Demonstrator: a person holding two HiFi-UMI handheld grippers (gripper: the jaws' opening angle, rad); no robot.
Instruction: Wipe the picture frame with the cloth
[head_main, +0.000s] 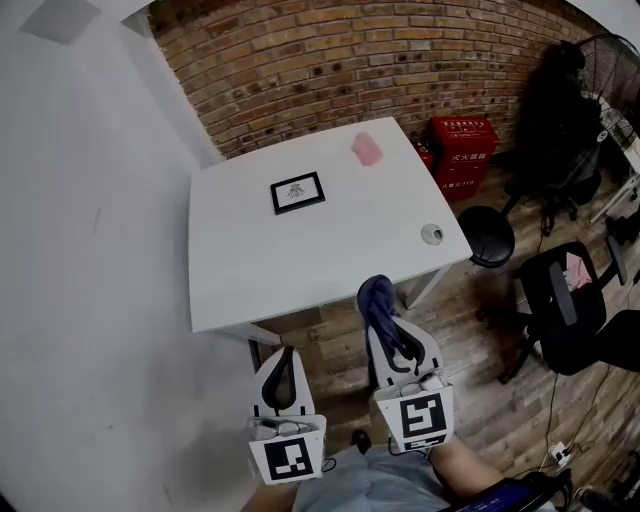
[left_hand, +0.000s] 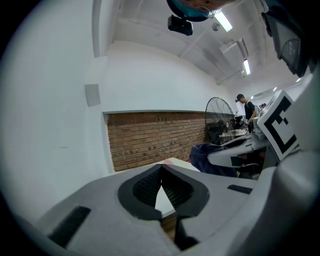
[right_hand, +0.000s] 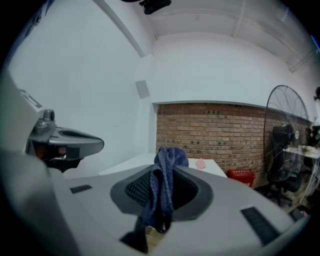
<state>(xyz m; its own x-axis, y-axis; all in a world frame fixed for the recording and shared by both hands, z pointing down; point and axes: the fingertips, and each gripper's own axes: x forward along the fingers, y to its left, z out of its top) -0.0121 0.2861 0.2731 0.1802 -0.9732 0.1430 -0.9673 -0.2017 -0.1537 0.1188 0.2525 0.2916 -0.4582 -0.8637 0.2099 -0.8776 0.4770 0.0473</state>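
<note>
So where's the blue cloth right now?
The crumpled dark blue cloth is pinched in the right claw, just short of the near edge of the white square table, in the lower middle of the head view.

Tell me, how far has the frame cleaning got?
Done: the right claw is shut on the blue cloth. In hand: both claws hang short of the table's near edge, the left claw shut and empty. Left: everything else. The picture frame lies flat on the table, well away from the cloth, so no wiping is under way yet.
</note>
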